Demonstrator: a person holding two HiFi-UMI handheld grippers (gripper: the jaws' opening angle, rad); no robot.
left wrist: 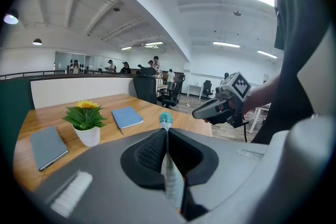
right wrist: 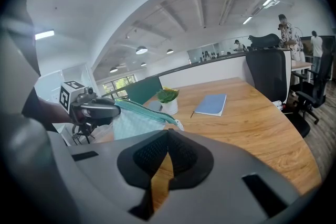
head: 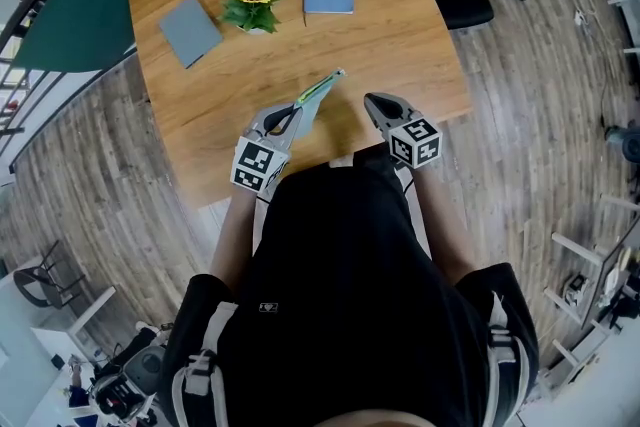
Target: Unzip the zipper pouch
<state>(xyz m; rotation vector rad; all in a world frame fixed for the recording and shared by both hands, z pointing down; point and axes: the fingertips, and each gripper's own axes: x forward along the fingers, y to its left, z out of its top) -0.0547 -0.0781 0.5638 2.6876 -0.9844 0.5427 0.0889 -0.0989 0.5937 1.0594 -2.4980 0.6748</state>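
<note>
The zipper pouch [head: 318,93] hangs over the tabletop [head: 400,35], nearer the person than the potted sunflower [head: 253,8], one end clamped in the left gripper [head: 292,115] jaws. The right gripper [head: 373,101] jaws are clenched, empty. Likely light, limp fabric: take the pull [right wrist: 179,125] at its sunflower-side tip
</note>
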